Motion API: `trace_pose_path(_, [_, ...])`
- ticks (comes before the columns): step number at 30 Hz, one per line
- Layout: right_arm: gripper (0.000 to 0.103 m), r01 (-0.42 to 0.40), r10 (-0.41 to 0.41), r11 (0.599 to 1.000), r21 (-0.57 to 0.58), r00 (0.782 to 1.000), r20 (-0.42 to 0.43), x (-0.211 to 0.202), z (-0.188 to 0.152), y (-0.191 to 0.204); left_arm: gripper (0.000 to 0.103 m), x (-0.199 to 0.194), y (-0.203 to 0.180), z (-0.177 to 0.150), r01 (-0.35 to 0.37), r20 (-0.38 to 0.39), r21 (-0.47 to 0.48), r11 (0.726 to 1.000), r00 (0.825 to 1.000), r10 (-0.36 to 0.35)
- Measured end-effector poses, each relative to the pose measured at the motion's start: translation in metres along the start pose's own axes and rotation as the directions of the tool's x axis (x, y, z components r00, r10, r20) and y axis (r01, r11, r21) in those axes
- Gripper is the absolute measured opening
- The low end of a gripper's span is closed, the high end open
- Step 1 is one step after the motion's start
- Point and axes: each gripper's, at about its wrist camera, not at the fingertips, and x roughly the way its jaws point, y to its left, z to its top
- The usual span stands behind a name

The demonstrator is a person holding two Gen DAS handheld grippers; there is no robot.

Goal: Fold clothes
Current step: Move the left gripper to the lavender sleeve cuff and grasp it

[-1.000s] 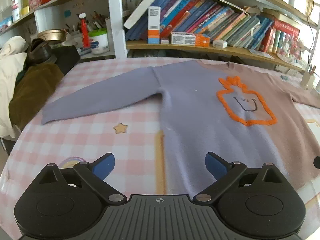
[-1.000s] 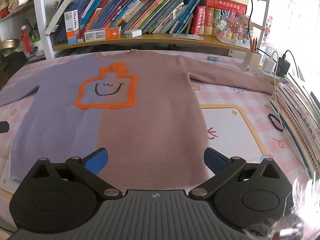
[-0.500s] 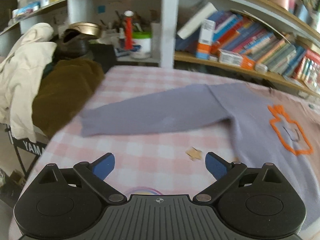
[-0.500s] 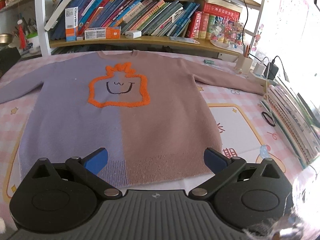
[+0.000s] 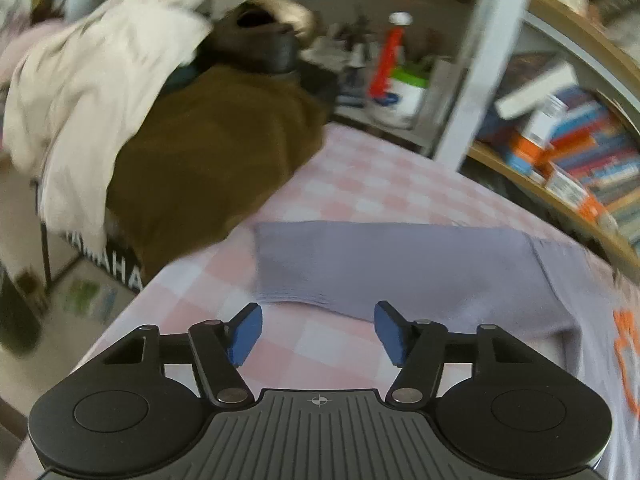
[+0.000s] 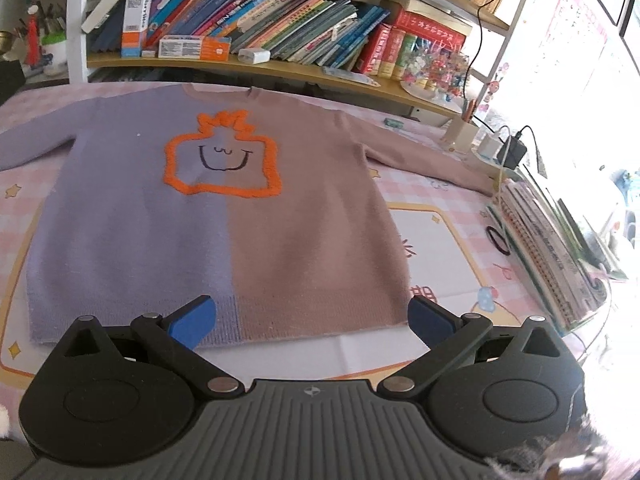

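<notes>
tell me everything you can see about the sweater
The sweater is a fuzzy knit, lilac on one half and dusty pink on the other, with an orange outlined smiling face on the chest. It lies flat and unfolded on the checked tablecloth, sleeves spread outward, ribbed hem nearest the camera. Neither gripper touches it.

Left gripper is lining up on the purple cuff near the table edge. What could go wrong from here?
1. The left gripper is open just short of the purple sleeve cuff; it may pinch the checked tablecloth along with it.
2. The left view is motion-blurred, so aim may be off.
3. The pink sleeve ends by the charger cable; folding it might snag there.
</notes>
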Motion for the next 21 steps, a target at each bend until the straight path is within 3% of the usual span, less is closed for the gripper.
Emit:
trace_pose_path(5, [0.103, 0.013, -0.013, 1.0, -0.016, 1.0, 0.0, -0.001, 0.001, 0.003, 0.05, 0.011, 0.019, 0.007, 0.034, 0.006, -0.132, 0.991, 0.999, -0.034])
trace_pose_path(11, [0.103, 0.023, -0.023, 1.0, -0.019, 1.0, -0.009, 0.001, 0.002, 0.004, 0.051, 0.025, 0.028, 0.02, 0.083, 0.027, -0.24, 0.967, 0.996, -0.079])
trace_pose_path(19, [0.103, 0.03, -0.031, 0.999, -0.013, 0.999, -0.021, 0.004, 0.001, 0.003, 0.05, 0.037, 0.016, 0.025, 0.155, 0.052, -0.25, 0.956, 0.988, -0.146])
trace_pose_path(21, [0.103, 0.03, -0.03, 1.0, -0.011, 0.999, -0.022, 0.005, 0.0, 0.003, 0.035, 0.041, 0.01, 0.025, 0.173, 0.037, -0.248, 0.953, 0.985, -0.169])
